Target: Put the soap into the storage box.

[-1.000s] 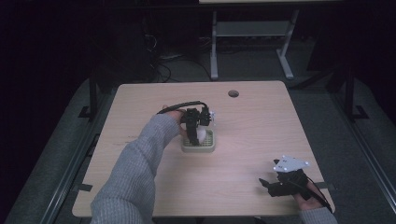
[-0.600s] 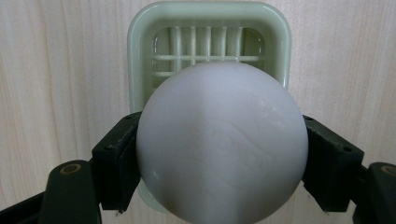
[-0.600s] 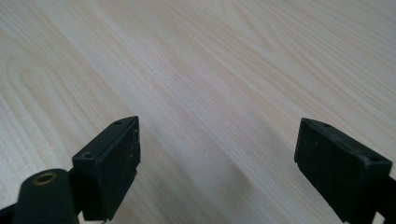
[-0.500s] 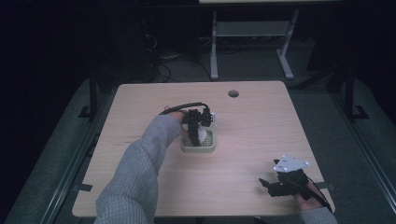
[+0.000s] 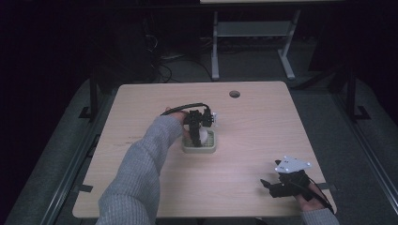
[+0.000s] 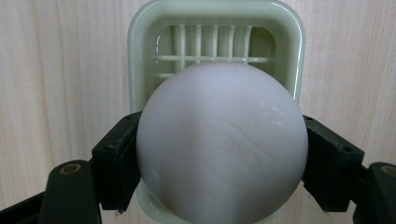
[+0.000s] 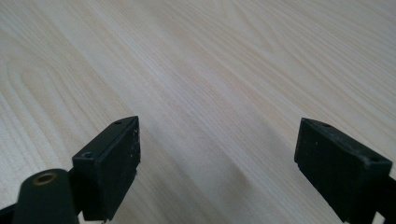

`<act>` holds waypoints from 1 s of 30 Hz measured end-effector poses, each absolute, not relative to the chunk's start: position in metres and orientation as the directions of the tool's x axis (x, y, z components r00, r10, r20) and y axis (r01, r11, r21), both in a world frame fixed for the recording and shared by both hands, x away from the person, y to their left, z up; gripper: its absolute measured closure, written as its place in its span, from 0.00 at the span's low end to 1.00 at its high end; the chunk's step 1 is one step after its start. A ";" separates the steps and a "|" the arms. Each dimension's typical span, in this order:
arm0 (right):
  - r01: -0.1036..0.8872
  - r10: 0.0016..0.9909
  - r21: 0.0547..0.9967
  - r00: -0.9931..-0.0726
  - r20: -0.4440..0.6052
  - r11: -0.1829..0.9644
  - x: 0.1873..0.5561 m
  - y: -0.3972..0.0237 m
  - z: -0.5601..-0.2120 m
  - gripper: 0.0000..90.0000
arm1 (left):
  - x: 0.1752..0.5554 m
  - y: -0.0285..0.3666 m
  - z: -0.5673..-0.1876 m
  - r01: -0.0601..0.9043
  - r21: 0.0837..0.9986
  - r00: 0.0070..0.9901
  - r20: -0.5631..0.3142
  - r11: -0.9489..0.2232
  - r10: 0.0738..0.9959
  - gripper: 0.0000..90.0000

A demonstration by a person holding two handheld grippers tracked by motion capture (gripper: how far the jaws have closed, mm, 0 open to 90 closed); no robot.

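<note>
Little changes over the last second: the left gripper (image 5: 199, 125) stays above the pale green basket (image 5: 200, 148) near the middle of the wooden table (image 5: 263, 126), its forearm in a grey sleeve (image 5: 141, 173) shifting only slightly, while the right gripper (image 5: 279, 184) remains parked at the near right corner.

At left in the high view, the sleeved arm reaches diagonally from the bottom edge toward the table's centre, a black cable arching over the hand. The left gripper points down at the basket, and a white ball (image 5: 197, 136) shows between its jaws, just over the basket's opening.

From the left gripper view, the white ball (image 6: 222, 144) is clamped between the two black jaws, one pressed against each flank. Behind it lies the pale green basket (image 6: 135, 56), a rounded-square tray with a slatted floor, its rim framing the top of the ball. Whether the ball touches the basket floor cannot be told.

At right, the right gripper rests low over bare wood, well apart from the basket, a grey three-cornered plate (image 5: 292, 165) on top. In the right gripper view its jaws stand wide apart with nothing between them, over the table's pale grain (image 7: 219, 84).
</note>
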State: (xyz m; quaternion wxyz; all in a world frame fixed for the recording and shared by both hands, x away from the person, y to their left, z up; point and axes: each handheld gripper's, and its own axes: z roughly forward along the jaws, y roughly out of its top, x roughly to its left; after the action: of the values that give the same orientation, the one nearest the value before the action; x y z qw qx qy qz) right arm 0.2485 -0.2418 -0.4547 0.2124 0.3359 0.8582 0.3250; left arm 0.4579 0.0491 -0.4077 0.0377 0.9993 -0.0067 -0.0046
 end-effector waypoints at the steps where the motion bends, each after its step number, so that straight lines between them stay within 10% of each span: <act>1: 0.438 0.715 0.701 -0.684 -0.147 0.563 0.249 -0.242 -0.455 0.15 | 0.458 0.049 -0.408 -0.009 0.072 1.000 -0.010 -0.997 -0.010 0.26; 30: 0.437 0.714 0.700 -0.685 -0.148 0.565 0.248 -0.242 -0.454 0.15 | 0.461 0.051 -0.406 0.008 0.075 1.000 -0.012 -0.997 0.007 0.25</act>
State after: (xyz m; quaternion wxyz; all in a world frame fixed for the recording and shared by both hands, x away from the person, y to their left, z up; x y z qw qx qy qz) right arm 0.2484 -0.2417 -0.4545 0.2129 0.3351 0.8585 0.3246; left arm 0.4609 0.0511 -0.4056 0.0375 0.9993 0.0036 -0.0058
